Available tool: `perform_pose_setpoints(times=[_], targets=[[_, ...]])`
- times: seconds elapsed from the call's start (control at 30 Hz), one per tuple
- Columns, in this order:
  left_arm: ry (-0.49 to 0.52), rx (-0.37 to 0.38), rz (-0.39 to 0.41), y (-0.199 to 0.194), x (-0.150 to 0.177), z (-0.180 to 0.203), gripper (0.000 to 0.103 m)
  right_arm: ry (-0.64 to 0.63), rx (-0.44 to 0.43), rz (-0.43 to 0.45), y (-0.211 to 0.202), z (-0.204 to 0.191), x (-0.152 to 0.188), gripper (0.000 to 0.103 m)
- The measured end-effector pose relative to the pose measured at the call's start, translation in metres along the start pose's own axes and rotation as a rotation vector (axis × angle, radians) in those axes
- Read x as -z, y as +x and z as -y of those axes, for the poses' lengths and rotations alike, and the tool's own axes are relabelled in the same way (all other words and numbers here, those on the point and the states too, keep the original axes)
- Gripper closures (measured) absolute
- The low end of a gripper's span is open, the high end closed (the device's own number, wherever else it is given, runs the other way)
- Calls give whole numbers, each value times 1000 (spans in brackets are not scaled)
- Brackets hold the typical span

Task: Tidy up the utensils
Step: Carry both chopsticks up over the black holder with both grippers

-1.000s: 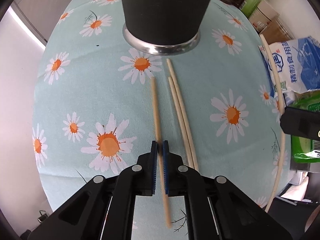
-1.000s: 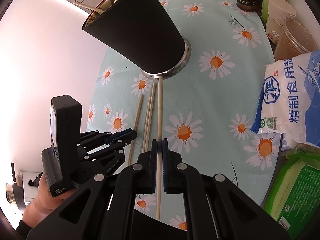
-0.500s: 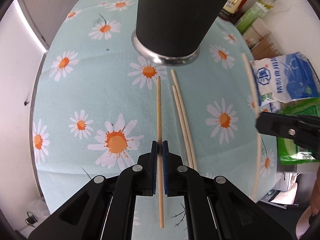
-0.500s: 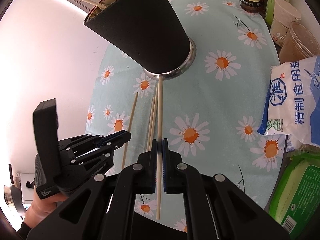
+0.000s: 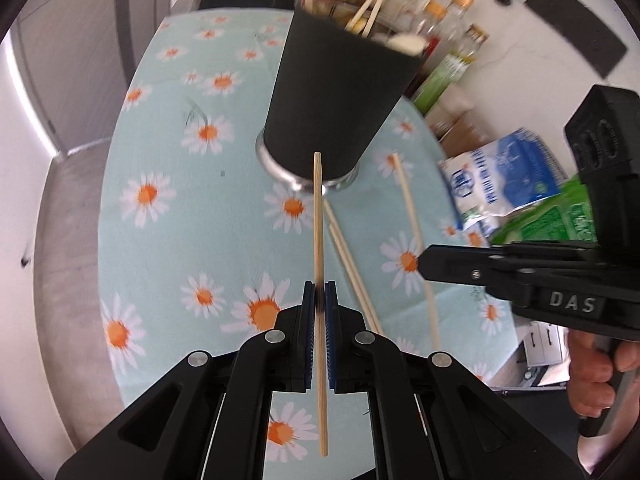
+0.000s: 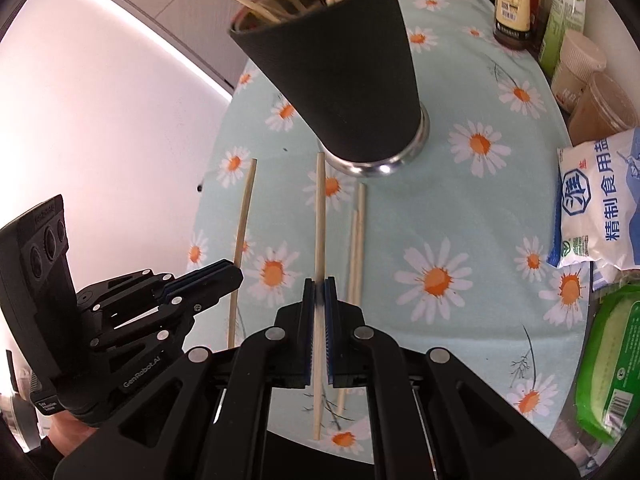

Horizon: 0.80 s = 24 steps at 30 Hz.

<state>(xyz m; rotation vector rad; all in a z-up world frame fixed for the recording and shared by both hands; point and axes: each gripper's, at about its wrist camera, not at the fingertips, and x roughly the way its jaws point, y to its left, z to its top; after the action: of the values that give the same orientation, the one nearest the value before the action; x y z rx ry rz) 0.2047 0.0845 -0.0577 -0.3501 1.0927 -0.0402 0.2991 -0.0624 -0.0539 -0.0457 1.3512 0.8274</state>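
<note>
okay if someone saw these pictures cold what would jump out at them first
Probably the tall black cup in the middle of the daisy tablecloth, with utensils sticking out. Next, each gripper pinches one chopstick: the left gripper and the right gripper, with two loose chopsticks lying between them.

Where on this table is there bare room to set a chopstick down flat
Bare cloth lies left of the cup, out to the table's left edge. Another open patch sits between the two loose chopsticks and the salt bag. The right edge is crowded with bottles, jars and packets.
</note>
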Motion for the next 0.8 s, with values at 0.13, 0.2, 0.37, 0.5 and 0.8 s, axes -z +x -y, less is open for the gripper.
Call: perform_pose_setpoints(times=[0.13,0.2,0.37,0.5,0.8], targets=[[63,52,57,-19,-12,0,99,-2,-17,65,-14,-13,-4,98],[88,78,82,-26,-17,1,99,-2,-26,101,-22,-18,-7,98],[149,111,138,-42,-29,9,99,-19,-37,186,-38,-29,-16,98],[173,125,187,-53,-42,15,99,-38,-46,250,-53,-32,-26,98],[214,136,325,-73,-76,31,99,-77,-79,394,-85,-28,-56,97]])
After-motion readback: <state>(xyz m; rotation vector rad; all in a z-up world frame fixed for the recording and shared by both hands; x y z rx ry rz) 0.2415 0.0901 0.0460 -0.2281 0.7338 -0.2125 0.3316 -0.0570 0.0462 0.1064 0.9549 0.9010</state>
